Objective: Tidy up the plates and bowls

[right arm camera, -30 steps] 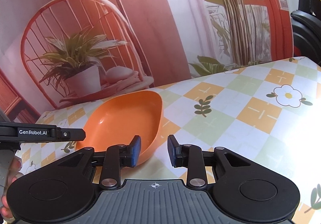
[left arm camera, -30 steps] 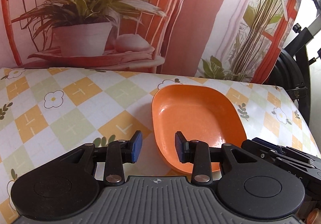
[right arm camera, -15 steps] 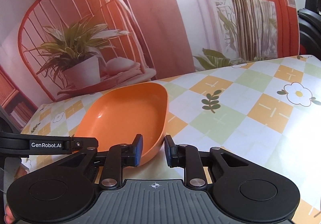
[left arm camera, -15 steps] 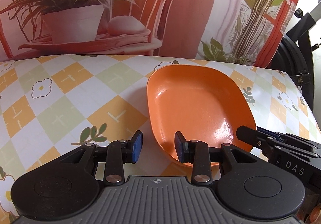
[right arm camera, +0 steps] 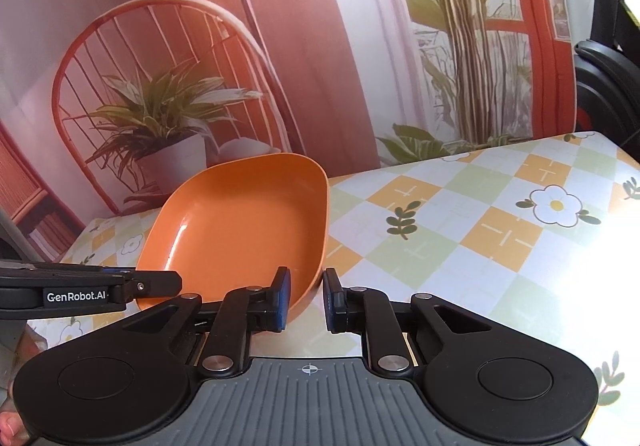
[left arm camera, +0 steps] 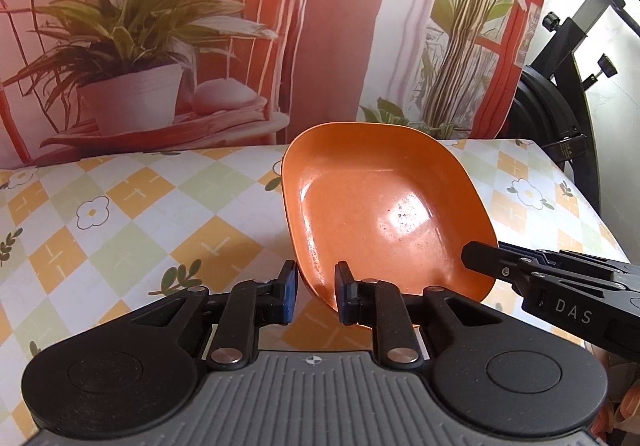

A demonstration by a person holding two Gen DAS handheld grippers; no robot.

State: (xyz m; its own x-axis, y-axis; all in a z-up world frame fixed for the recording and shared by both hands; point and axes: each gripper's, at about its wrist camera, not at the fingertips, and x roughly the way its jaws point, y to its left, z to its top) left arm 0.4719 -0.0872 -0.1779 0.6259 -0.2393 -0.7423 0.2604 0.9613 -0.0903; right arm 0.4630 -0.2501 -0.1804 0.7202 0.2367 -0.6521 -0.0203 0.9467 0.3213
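My left gripper (left arm camera: 316, 292) has its jaws set narrowly on either side of the near left rim of the orange plate (left arm camera: 376, 206); I cannot tell whether the pads actually press it. My right gripper (right arm camera: 306, 296) likewise straddles the plate's near right rim with a narrow gap, and contact is again unclear. The plate is tilted, its far edge raised above the checked floral tablecloth (right arm camera: 480, 230), its glossy inside facing me. Behind the table hangs a printed backdrop (left arm camera: 168, 46) of a potted plant on a red chair.
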